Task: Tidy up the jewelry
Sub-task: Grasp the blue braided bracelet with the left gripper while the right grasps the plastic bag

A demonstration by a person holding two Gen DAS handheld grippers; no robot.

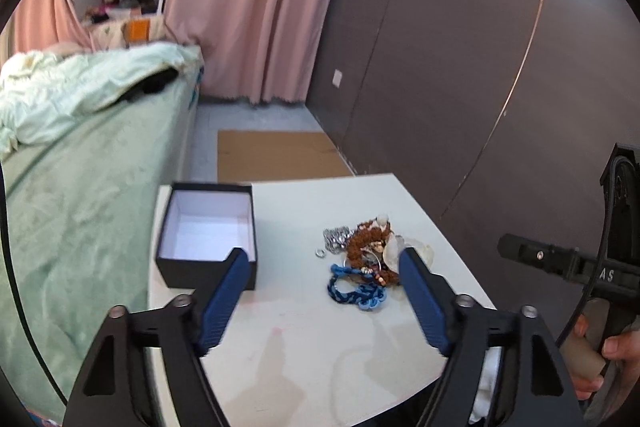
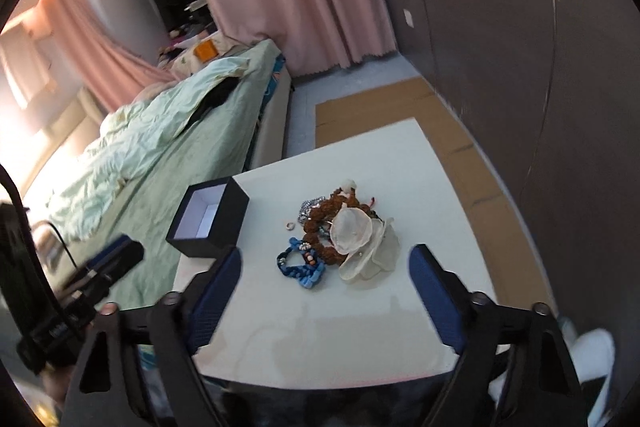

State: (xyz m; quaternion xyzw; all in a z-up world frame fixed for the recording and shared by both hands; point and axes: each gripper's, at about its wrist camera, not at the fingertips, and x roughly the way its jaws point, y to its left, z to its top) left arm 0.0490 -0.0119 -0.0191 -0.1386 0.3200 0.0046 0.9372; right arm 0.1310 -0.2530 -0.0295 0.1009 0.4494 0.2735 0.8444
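A small white table (image 2: 360, 327) is shown beside a bed (image 2: 168, 163), with a black box (image 2: 224, 223) standing open and empty at its left edge. The jewelry is gathered in one tangled heap (image 2: 332, 235) near the table's middle, apart from the box: a blue braided bracelet (image 2: 300, 269), a brown beaded strand (image 2: 324, 223), a silver chain (image 2: 306, 209) and a pale, shell-like flower piece (image 2: 360, 239) are seen overlapping. A small ring (image 2: 289, 225) is seen lying just beside the heap, toward the box.

The left gripper (image 1: 324, 259) is held above the near part of the table, its jaws spread and nothing between its blue pads (image 1: 224, 303). The right gripper (image 2: 326, 263) is held likewise, jaws parted and empty, the heap framed between its fingers but untouched. No item has yet been placed in the box.

Risks, as judged from this arrangement:
- Several pieces may be lifted together, since the strands are interlaced; a dragged chain could be pulled off the table.
- The ring may be pushed aside or missed, being small and flat against the surface.
- The light box may be knocked toward the bed-side edge, which it already adjoins, if it is brushed by a gripper.
- The two grippers could collide, since both are aimed at the same heap.
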